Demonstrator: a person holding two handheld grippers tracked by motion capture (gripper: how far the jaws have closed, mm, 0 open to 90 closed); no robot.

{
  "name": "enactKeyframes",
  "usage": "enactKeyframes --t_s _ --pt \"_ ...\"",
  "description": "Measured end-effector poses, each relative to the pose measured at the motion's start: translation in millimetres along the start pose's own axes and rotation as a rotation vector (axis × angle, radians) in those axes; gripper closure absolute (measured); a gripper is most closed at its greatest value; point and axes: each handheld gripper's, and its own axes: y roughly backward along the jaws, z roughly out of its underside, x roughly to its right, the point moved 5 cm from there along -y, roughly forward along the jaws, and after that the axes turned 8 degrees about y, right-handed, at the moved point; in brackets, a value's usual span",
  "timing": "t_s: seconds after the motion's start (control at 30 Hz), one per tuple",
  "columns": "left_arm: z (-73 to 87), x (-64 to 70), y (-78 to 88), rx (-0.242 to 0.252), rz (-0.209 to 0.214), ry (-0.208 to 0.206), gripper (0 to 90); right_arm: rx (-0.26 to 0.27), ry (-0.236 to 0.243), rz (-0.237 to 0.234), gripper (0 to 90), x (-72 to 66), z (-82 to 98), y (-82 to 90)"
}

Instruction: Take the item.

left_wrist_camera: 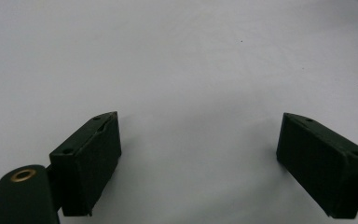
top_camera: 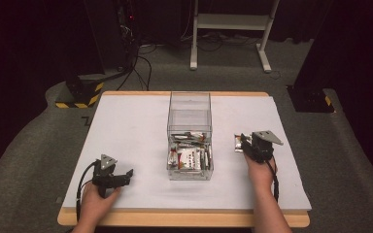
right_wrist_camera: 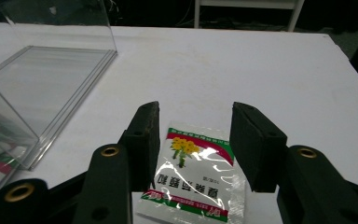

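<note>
Two black two-jaw grippers work over a white table top [top_camera: 126, 126], one in each of the person's hands. At the left, the left gripper [top_camera: 126, 175] rests low on the table near the front edge, held by the left hand [top_camera: 94, 201]; in its own view its jaws stand wide apart over bare white surface [left_wrist_camera: 191, 70], released and gripping nothing.

In the middle stands one clear plastic rectangular box [top_camera: 189, 104], open at the top. Its near end holds a pile of small sachets [top_camera: 189, 158] printed in red, white and green; they overlap too much to count.

At the right, the right gripper [top_camera: 243, 143] is held by the right hand [top_camera: 261, 170], with one loose sachet [top_camera: 238, 143] lying on the table just beside its tip. The right gripper view shows that glossy clear-and-white sachet [right_wrist_camera: 193, 179] closely: a green and red band across the top, a small picture of yellow flowers, and dark printed characters lower down. It lies flat between the two jaws, which are parted on either side of it and not pressing it. The same view shows the clear box's wall [right_wrist_camera: 51, 88] at the left.
</note>
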Motion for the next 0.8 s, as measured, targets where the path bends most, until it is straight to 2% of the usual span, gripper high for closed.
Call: enactKeyframes --t_s 0.17,0.43,0.57,0.6,0.7,0.73,0.8 --pt "0.0 0.0 0.0 0.000 0.000 0.000 13.9 0.012 0.010 -0.031 47.6 -9.8 -4.5 8.5" --pt "-0.1 -0.3 0.0 0.000 -0.001 -0.002 13.9 0.015 0.052 -0.076 38.7 -36.5 -6.0 26.8" --pt "-0.1 -0.3 0.0 0.000 -0.001 -0.002 14.0 -0.022 0.101 -0.102 38.4 -53.7 2.8 33.4" --pt "-0.1 -0.3 0.0 0.000 -0.001 -0.002 14.0 -0.043 0.105 -0.126 38.6 -60.6 9.1 35.8" --pt "-0.1 -0.3 0.0 0.000 -0.001 -0.002 13.9 -0.070 0.114 -0.145 38.4 -67.6 16.6 37.1" --pt "0.0 0.1 0.0 0.001 0.000 0.001 13.9 -0.097 0.126 -0.160 38.0 -73.1 25.1 37.2" --pt "0.0 0.1 0.0 0.001 0.001 0.002 13.9 -0.110 0.127 -0.163 37.5 -74.8 28.4 37.3"
